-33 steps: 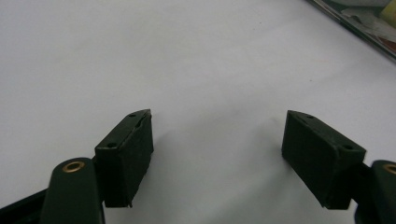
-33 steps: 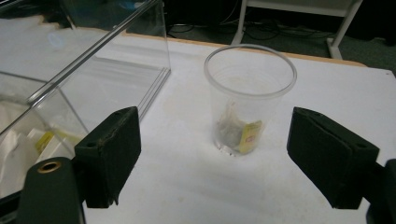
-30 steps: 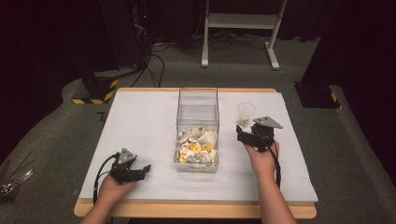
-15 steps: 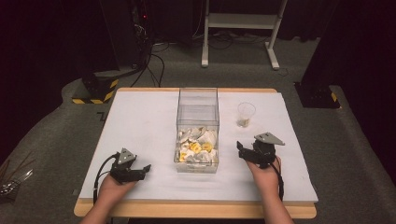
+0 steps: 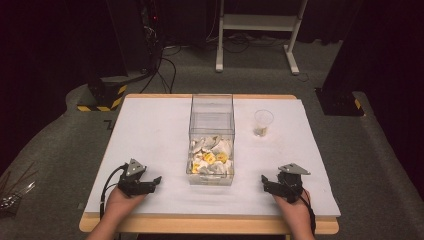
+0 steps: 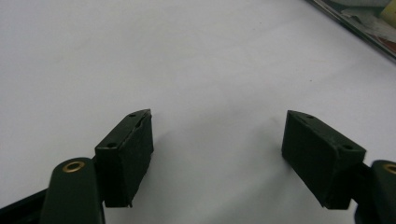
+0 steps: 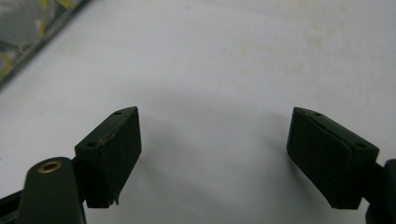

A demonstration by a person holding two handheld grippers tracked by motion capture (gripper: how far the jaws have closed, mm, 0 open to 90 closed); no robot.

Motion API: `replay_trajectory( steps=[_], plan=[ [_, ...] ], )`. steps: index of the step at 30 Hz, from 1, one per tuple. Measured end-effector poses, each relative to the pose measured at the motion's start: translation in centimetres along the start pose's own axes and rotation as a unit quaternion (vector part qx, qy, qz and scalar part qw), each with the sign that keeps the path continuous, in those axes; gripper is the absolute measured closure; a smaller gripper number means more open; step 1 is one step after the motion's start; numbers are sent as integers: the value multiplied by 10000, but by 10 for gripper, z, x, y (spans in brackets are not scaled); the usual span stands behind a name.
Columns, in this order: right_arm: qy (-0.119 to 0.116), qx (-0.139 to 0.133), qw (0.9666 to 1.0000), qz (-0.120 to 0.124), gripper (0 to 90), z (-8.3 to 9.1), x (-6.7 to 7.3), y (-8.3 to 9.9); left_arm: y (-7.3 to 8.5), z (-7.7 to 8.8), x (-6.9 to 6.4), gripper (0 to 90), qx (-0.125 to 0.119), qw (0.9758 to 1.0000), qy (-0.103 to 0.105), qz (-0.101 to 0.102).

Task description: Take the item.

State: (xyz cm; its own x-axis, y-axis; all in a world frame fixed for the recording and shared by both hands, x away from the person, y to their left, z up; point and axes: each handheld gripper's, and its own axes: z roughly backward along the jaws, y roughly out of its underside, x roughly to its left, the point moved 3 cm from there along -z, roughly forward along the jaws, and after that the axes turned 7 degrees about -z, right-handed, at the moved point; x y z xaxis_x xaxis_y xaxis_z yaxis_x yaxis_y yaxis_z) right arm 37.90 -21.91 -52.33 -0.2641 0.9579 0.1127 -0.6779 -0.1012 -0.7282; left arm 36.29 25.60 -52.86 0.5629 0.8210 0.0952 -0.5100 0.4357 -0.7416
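Hard stuff first: in the high view the left tongs [image 5: 156, 180] are small and dark, so you can't really read the jaw gap from up there. The left gripper view sorts it out: left tongs [image 6: 217, 154] spread wide, nothing between them, just bare white bench [image 6: 140, 56] under them. In that view's top right corner a sliver of the clear box [image 6: 359, 21] is cut off by the frame edge, contents just a blur.

The clear box [image 5: 212, 112] sits in the middle of the bench [image 5: 150, 130], tall and see-through, long side running near to far. The stuff in it [image 5: 210, 157] is piled at the near end, whitish crumpled bits with some yellow, maybe wrappers, too small to tell. The far half looks bare.

Right of the box, toward the far side, stands a little clear cup [image 5: 263, 122] with something pale in the bottom, can't make out what.

The right tongs [image 5: 264, 181] are near the front edge, well apart from both box and cup. The right gripper view shows the right tongs [image 7: 212, 158] wide too, holding nothing, with the box corner [image 7: 28, 28] cropped and blurry at top left.
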Motion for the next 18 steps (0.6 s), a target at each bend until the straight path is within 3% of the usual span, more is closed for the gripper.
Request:
replay_trajectory(
  steps=[3, 7, 18],
  plan=[
    [54, 52, 10000, 1, 168, 0, 0, 1, 0, 0, 0, 254, 0, 10000, -2, 4],
    [177, 105, 9996, 216, 161, -2, 4, 2, 0, 0, 0, 255, -1, 10000, -4, 5],
    [151, 119, 9996, 196, 157, -3, 4, 2, 0, 0, 0, 255, 2, 10000, -3, -3]
  ],
)
